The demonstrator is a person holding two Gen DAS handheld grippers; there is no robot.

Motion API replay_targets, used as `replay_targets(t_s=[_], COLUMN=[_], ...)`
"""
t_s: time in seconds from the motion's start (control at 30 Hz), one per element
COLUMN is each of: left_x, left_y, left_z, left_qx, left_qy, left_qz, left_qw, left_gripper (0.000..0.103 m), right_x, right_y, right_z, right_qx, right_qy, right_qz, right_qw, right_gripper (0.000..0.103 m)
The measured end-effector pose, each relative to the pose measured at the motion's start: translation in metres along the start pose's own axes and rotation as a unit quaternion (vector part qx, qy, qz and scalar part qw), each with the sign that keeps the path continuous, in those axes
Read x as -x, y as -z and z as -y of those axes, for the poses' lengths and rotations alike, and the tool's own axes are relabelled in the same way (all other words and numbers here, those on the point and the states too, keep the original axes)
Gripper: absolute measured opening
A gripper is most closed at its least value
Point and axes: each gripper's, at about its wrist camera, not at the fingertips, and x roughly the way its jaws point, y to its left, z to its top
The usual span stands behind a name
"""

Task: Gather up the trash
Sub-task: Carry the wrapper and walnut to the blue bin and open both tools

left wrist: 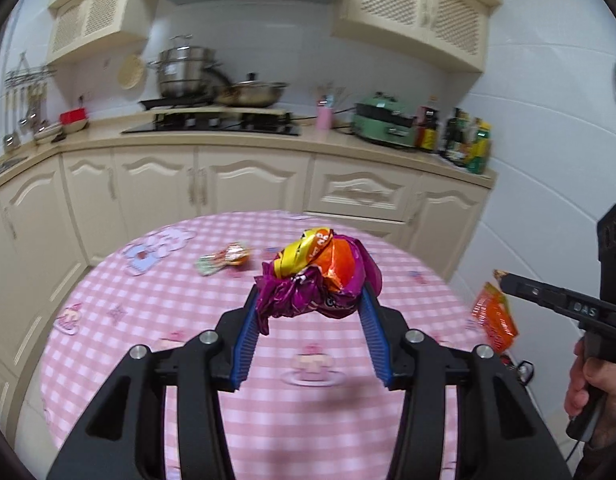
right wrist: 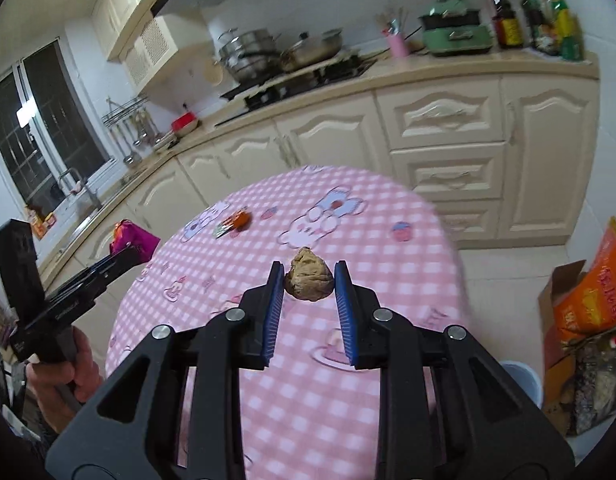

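My left gripper (left wrist: 313,292) is shut on a crumpled purple, orange and yellow snack bag (left wrist: 319,276), held above the round table (left wrist: 188,312) with a pink checked cloth. The bag also shows in the right wrist view (right wrist: 132,240). My right gripper (right wrist: 309,280) is shut on a crumpled brown paper ball (right wrist: 309,281) above the table. In the left wrist view only its tip (left wrist: 503,278) shows, at the right. A small orange and green wrapper (left wrist: 226,259) lies on the far part of the table; it also shows in the right wrist view (right wrist: 234,223).
Cream kitchen cabinets (left wrist: 244,188) and a counter with a stove and pots (left wrist: 212,92) run behind the table. On the floor to the right stand an orange bag in a cardboard box (right wrist: 587,304) and a pale blue bin (right wrist: 521,380).
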Motion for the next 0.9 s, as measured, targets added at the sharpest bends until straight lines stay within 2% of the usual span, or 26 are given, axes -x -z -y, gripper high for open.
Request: replay_targets(t_s=[0.2, 0.4, 0.53, 0.7, 0.9], left_x=[0.001, -0.009, -0.021, -0.041, -0.084], left_y=[0.003, 0.011, 0.022, 0.037, 0.061], left_z=[0.070, 0.140, 0.191, 0.238, 0.283], left_qx=[-0.042, -0.079, -0.112, -0.140, -0.163], left_qy=[0.047, 0.097, 0.131, 0.159, 0.179], left_qz=[-0.001, -0.015, -0.029, -0.051, -0.105], left_qw=[0.9980, 0.9920, 0.9847, 0.9759, 0.9645], left_gripper=[0.047, 0.047, 0.047, 0.047, 0.047], right_x=[0.039, 0.078, 0.104, 0.131, 0.143], right_y=[0.005, 0.016, 0.028, 0.045, 0.069], right_z=[0.026, 0.058, 0.091, 0.139, 0.198], right_qx=[-0.020, -0.032, -0.053, -0.096, -0.153], right_qy=[0.019, 0.063, 0.098, 0.131, 0.162], right_qz=[0.031, 0.055, 0.065, 0.072, 0.064], right_qw=[0.999, 0.996, 0.992, 0.984, 0.973], right_gripper=[0.026, 0.026, 0.026, 0.026, 0.026])
